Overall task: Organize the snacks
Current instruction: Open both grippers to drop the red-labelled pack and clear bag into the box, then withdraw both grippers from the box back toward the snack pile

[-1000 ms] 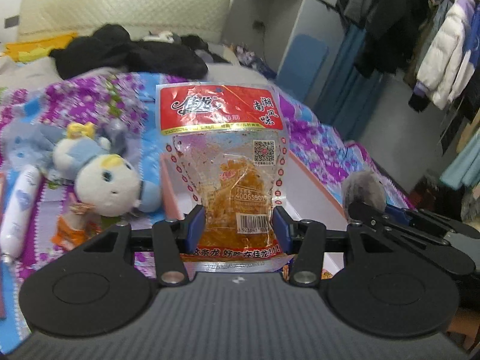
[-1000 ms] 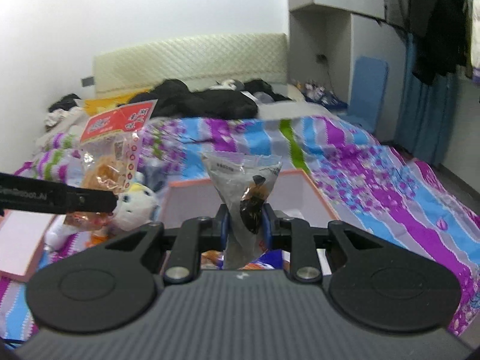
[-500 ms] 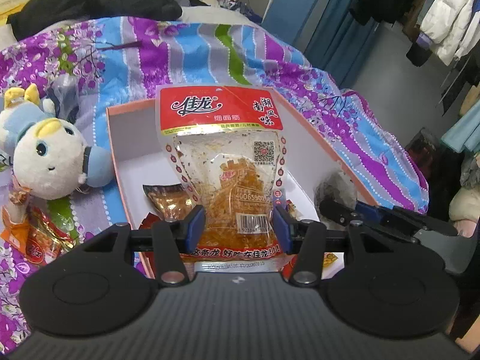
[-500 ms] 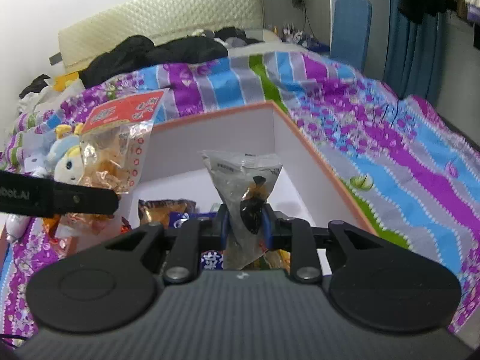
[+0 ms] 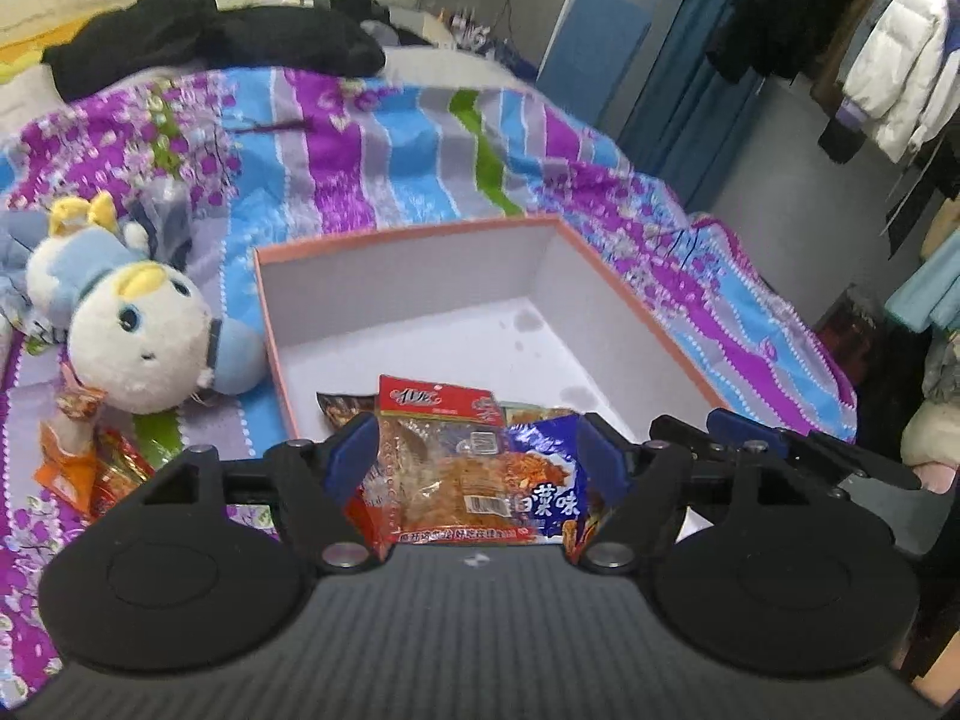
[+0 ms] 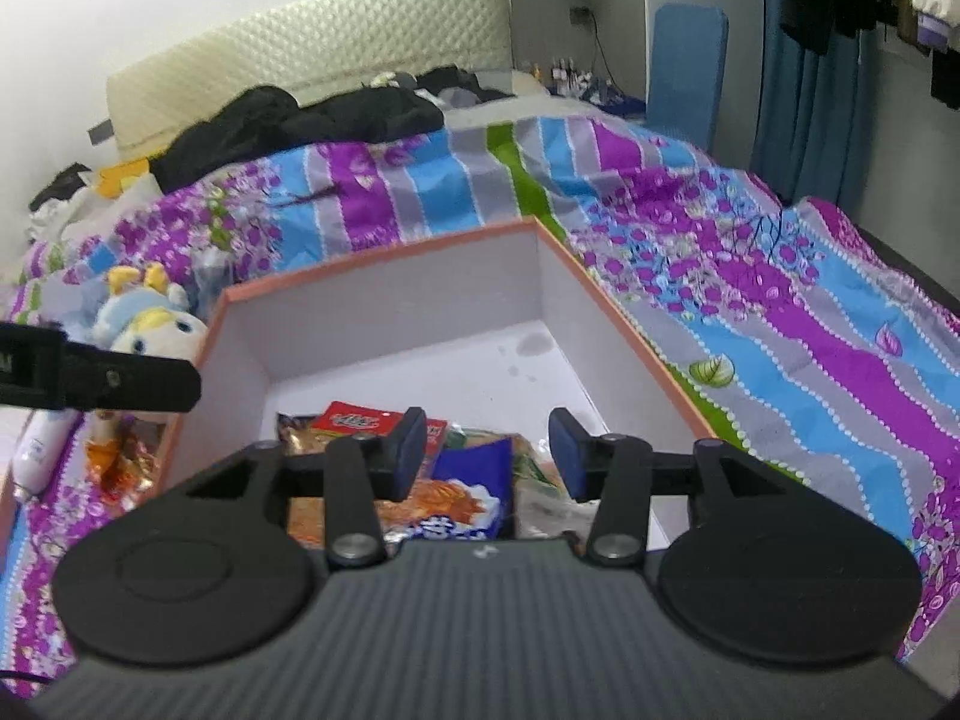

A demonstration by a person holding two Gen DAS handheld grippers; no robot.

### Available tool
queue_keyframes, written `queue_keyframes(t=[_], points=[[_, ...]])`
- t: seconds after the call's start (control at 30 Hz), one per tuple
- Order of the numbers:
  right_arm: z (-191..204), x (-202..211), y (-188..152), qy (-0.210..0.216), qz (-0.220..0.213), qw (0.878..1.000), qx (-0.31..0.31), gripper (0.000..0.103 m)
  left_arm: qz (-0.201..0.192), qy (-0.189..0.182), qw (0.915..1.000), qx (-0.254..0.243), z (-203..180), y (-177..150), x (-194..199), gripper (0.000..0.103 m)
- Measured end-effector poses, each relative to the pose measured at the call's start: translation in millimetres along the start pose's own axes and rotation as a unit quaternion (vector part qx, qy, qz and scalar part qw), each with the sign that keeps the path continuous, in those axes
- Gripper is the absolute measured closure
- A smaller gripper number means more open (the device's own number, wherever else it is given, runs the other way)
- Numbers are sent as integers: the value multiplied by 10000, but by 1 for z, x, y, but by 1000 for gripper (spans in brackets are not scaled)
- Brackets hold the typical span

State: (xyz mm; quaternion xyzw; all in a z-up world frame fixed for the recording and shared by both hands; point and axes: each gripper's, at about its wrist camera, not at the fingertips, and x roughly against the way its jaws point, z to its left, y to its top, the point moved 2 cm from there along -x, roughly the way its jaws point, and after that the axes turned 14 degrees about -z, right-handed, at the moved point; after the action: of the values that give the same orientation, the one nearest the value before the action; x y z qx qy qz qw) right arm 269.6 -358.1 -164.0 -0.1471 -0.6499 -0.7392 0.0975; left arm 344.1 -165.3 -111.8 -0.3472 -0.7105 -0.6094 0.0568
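Now one open box [image 5: 414,267], white inside with an orange rim, is lying on the striped floral bedspread [image 5: 384,144], and the snack packets are sitting in its near end, toward six o'clock. At least four packets are showing there in the left wrist view. One clear packet with a red header [image 5: 441,456] is lying flat on top, holding orange strips; its header is carrying white Chinese characters too small to read, and a barcode sticker is sitting low on its face. One blue packet [image 5: 549,480] is lying just beside it toward three o'clock, printed with large white characters, among them 味. One brown packet [image 5: 342,411] is peeking out toward eleven o'clock, and a pale one is barely showing behind the blue.

Both tools are hanging over this pile. The left gripper [image 5: 474,450] is spread wide, its two blue-padded fingers standing apart on either side of the red-headed packet and grasping nothing. The right gripper [image 6: 487,450] is likewise released, its two fingers parted above the blue packet [image 6: 465,492].

Outside the box, one plush doll [image 5: 129,336] is lying at nine o'clock, with a few loose orange wrappers [image 5: 84,462] at eight o'clock. One heap of black clothing [image 5: 210,42] is lying at twelve o'clock.
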Motion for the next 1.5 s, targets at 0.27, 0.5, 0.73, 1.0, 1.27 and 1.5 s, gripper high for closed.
queue_keyframes(t=[0.27, 0.5, 0.73, 1.0, 1.27, 1.5], points=[[27, 57, 27, 203, -550, 9983, 61, 56, -533, 43, 9986, -53, -1, 11, 79, 26], [57, 101, 32, 437, -838, 9955, 81, 56, -924, 130, 9956, -75, 7, 4, 147, 26], [84, 132, 22, 742, -955, 9926, 109, 55, -1150, 334, 9928, -76, 22, -15, 195, 26], [111, 154, -4, 1021, -775, 9917, 112, 55, -1222, 634, 9905, 13, 42, -47, 234, 26], [133, 175, -42, 1185, -590, 9911, 112, 55, -1173, 971, 9883, 32, 62, -93, 261, 26], [148, 183, -86, 1385, -186, 9899, 222, 55, -986, 1164, 9873, 452, 88, -139, 267, 26]])
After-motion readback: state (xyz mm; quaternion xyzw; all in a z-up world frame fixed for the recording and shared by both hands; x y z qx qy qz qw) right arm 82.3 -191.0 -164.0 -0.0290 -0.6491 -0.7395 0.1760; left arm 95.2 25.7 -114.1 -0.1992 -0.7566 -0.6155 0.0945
